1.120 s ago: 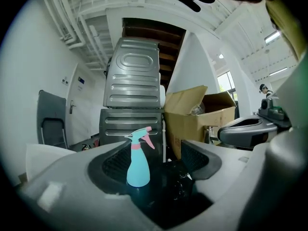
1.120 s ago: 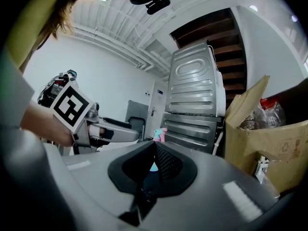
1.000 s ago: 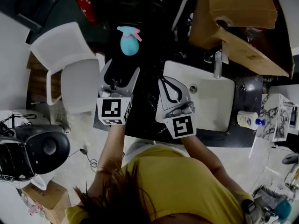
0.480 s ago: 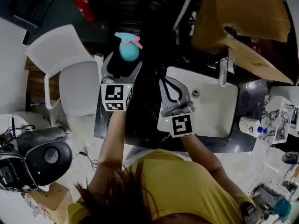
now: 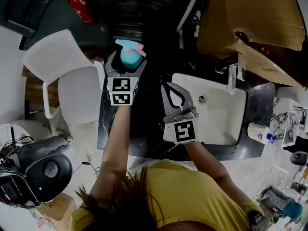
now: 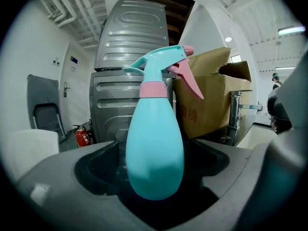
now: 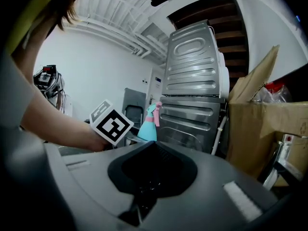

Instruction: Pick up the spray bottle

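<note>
Spray bottle [image 6: 154,148], upright, teal, pink trigger [image 6: 191,82]

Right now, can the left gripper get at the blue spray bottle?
Probably yes. The spray bottle already stands upright between the jaws of the left gripper, which have just been opening and do not press on it. Nothing looks to be in the way.

The left hand-held gripper [image 5: 127,57], its jaws just opened wider around the spray bottle [image 6: 154,148], hides the bottle's base; the cardboard box [image 5: 250,8] to its right is cut off.
</note>
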Available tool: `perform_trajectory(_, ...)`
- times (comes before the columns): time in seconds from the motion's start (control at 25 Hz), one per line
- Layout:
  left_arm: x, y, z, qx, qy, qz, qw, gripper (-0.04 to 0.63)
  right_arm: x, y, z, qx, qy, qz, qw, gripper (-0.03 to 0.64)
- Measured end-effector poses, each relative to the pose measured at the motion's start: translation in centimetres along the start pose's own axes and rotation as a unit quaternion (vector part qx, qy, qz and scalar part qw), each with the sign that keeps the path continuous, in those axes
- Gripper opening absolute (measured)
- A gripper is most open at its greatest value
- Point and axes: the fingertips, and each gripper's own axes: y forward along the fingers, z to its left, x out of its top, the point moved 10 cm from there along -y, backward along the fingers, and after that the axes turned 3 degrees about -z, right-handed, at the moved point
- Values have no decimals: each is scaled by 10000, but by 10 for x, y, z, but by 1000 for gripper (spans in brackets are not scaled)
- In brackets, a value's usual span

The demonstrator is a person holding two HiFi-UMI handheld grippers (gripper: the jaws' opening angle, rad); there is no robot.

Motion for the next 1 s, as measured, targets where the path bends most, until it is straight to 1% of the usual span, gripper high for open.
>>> perform_trajectory(0.2, 0, 13, 0, -61, 12, 145, 9999, 466, -1, -3, -4, -164, 74, -2, 9998, 2)
perform_trajectory(0.24, 0, 14, 1, -38, 11, 159, 9999, 457, -1, -4, -5, -188, 75, 1, 9998, 2)
perform_trajectory(0.32, 1, 14, 2, -6, 21, 191, 9998, 413, 0, -6, -6, -233, 72, 0, 9997, 2)
perform_trajectory(0.56, 3, 9, 1, -97, 9, 215, 9997, 402, 4, -17, -8, -350, 89, -1, 9993, 2)
perform_trajectory(0.76, 14, -7, -11, -156, 153, 154, 9996, 400, 9, -31, -10, -424, 53, -74, 9991, 2)
perform_trajectory(1.0, 38, -43, -27, -195, 190, -97, 9996, 399, 24, -50, -7, -478, -33, -189, 9987, 2)
